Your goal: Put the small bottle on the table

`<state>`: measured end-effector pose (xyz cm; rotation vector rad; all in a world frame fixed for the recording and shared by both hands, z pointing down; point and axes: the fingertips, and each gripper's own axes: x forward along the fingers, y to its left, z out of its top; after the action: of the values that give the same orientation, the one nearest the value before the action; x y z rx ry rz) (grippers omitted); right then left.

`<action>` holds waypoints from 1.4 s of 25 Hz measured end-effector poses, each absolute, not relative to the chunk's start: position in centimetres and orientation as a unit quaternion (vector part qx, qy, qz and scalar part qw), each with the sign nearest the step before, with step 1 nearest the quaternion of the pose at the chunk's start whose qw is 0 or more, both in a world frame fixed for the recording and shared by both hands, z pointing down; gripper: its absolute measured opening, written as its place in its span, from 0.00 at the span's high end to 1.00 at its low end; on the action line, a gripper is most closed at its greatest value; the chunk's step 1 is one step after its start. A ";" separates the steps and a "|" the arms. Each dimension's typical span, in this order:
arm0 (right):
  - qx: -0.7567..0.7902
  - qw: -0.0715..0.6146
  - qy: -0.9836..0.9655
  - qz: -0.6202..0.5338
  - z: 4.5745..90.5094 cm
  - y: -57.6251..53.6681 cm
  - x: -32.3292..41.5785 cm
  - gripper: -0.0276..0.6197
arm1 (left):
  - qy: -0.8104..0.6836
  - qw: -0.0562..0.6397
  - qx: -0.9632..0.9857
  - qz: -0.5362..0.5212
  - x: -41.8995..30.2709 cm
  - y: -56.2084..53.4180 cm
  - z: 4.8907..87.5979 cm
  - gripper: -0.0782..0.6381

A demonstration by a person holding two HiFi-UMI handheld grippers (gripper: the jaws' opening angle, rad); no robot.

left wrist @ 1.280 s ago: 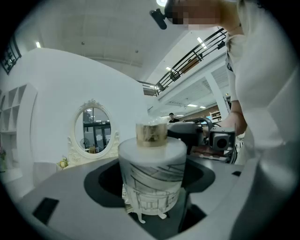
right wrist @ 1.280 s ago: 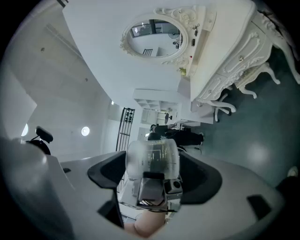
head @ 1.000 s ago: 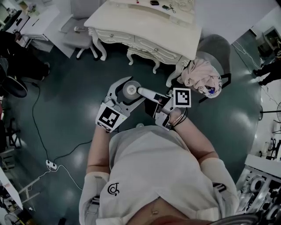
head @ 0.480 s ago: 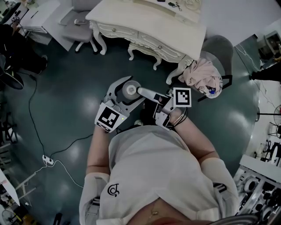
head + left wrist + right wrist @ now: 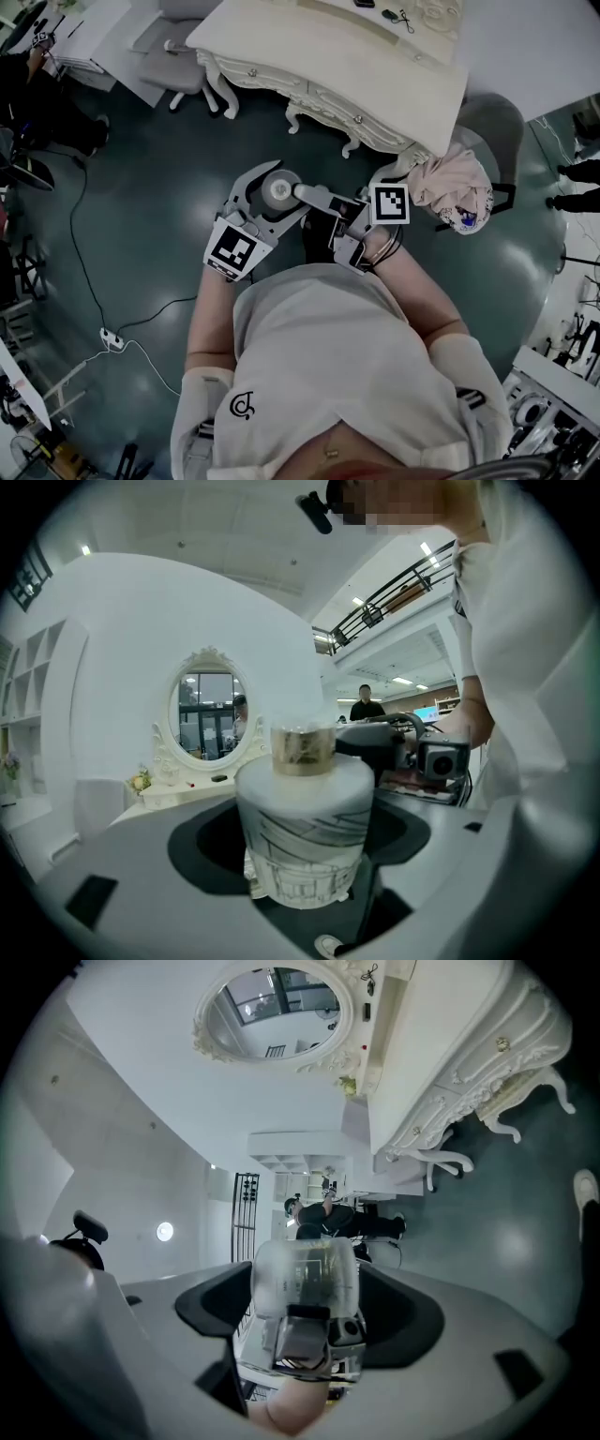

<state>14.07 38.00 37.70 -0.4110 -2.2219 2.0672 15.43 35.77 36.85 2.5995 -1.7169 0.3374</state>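
Small bottle (image 5: 302, 827) is up in the air, not on the table. It stands upright with its long axis vertical, the gold collar (image 5: 303, 750) and clear cap (image 5: 305, 1269) on top and the base pointing down at the floor. The white body has a line-sketch print.

The left gripper (image 5: 280, 192) is clamped round that wide body, one jaw on each side. The right gripper (image 5: 300, 193) reaches in from the person's right, its jaws closed on the cap, which fills the gap between them. So it's a two-handed hold, out in front of the person's chest.

From the head view the bottle shows as a pale disc between the left jaws, hanging over bare floor (image 5: 159, 216), which is dark teal and glossy with soft reflections.

Ahead sits the dressing table (image 5: 328, 47), cream with carved legs and knobbed drawers, and a few small items lie at its far edge. The bottle is short of its front rim.

An oval mirror (image 5: 206, 714) in an ornate frame stands on the table against a white wall. To the right is a grey chair (image 5: 497, 117) with a pink cloth (image 5: 455, 183) heaped on it. A second chair (image 5: 183, 66) sits at the table's left end. A power strip (image 5: 111, 336) and its cable trail across the floor at the left.
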 end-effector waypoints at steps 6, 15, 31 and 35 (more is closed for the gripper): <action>-0.131 0.031 -0.722 0.678 36.9 27.6 8.9 0.40 | -0.543 0.005 0.832 0.111 10.3 25.4 36.2 0.40; -0.119 0.018 -0.730 0.673 36.2 13.0 3.8 0.40 | -0.525 -0.004 0.843 0.117 5.3 10.8 35.4 0.40; -0.034 -0.052 -0.723 0.688 39.0 -1.5 -2.4 0.41 | -0.429 0.003 0.893 0.137 -0.6 -3.3 38.5 0.41; 0.003 -0.077 -0.712 0.698 40.4 -4.6 -4.0 0.42 | -0.389 0.012 0.909 0.148 -2.2 -6.2 39.9 0.41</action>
<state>-4.02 -4.58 40.40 0.0092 -2.3529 2.3072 -2.22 -6.25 39.88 2.8353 -1.2131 0.4605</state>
